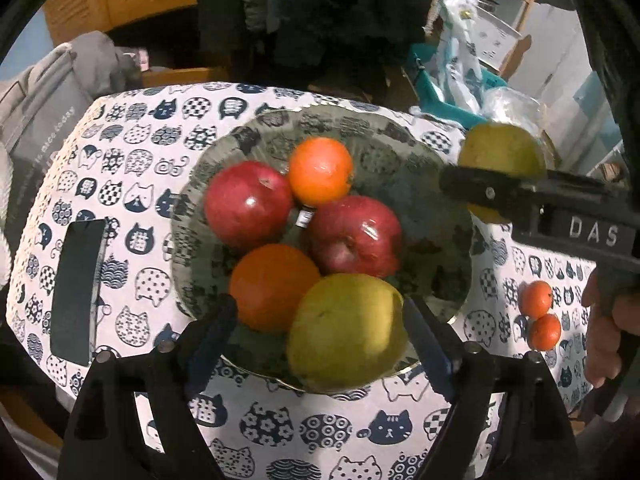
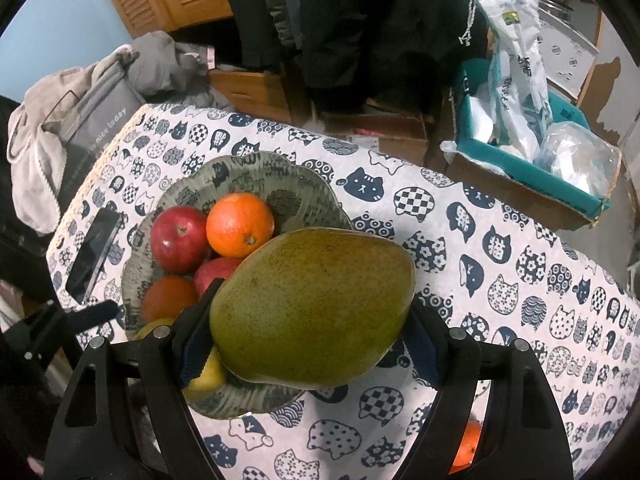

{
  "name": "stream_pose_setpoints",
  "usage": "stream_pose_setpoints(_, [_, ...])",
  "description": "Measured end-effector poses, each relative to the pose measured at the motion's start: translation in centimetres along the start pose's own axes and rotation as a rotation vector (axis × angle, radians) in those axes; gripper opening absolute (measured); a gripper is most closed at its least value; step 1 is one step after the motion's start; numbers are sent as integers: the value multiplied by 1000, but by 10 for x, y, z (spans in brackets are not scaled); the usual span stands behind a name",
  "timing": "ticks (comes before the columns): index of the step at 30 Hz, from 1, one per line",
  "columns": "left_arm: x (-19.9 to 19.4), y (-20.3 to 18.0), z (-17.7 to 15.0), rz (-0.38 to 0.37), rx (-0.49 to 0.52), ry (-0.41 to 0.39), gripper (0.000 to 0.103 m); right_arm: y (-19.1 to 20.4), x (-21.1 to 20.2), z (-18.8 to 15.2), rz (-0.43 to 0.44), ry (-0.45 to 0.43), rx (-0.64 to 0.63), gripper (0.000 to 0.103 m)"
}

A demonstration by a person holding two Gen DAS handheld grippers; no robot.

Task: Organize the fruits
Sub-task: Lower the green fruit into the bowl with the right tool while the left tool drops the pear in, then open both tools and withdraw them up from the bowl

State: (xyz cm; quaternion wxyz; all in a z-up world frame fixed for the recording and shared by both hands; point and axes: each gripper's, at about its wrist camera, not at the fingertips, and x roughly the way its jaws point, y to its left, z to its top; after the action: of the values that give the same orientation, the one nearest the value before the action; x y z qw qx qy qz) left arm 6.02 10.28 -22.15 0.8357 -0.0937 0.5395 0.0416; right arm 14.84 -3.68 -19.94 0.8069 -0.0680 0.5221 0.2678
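The right tool (image 2: 310,344) is clamped on a large green pear (image 2: 316,304), its pads pressing the fruit from both sides, and holds it in the air above the near right edge of the glass bowl (image 2: 304,196). In the left wrist view the same pear (image 1: 502,156) shows beyond the bowl's right rim (image 1: 452,160), clear of the fruit inside. The left tool (image 1: 320,332) stands with its jaws spread and pressing on nothing; a second yellow-green pear (image 1: 346,330) lies between them in the bowl, and contact with the right-hand finger cannot be ruled out. The bowl also holds two red apples (image 1: 248,204) and two oranges (image 1: 320,170). Two small mandarins (image 1: 540,314) remain on the cat-print surface (image 1: 132,152), to the right of the bowl; a dark phone (image 1: 78,292) lies to its left. Step in hand, as judged: delivery of the gripped pear into the bowl. The next move calls for carrying the pear over the free area on the right side of the bowl, lowering it until it rests, then parting the jaws. The mandarins likely follow.
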Motion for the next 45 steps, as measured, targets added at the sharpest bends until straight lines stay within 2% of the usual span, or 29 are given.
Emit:
stream_pose_setpoints(5, [-1,21,9,43,-60,-23,86,1,15,5,6,29,-2,81])
stream_pose_setpoints(11, [0,43,15,44,-146,-45,86,4,35,6,-6,64,-20,81])
stream_pose_setpoints(19, [2,57,16,47,-187,-44,86,14,52,6,-27,89,-60,83])
stream_pose_setpoints(21, [2,59,16,49,-186,-46,86,15,49,10,-29,78,-55,86])
stream_pose_setpoints(29, [-6,60,18,45,-193,-61,86,16,20,29,-4,28,-34,86])
stream_pose_setpoints(35, [-21,54,20,34,-182,-90,86,17,-11,38,-38,-35,-42,86])
stream_pose_setpoints(45, [-54,40,22,6,-150,-154,86,13,-50,20,-65,-133,-47,86])
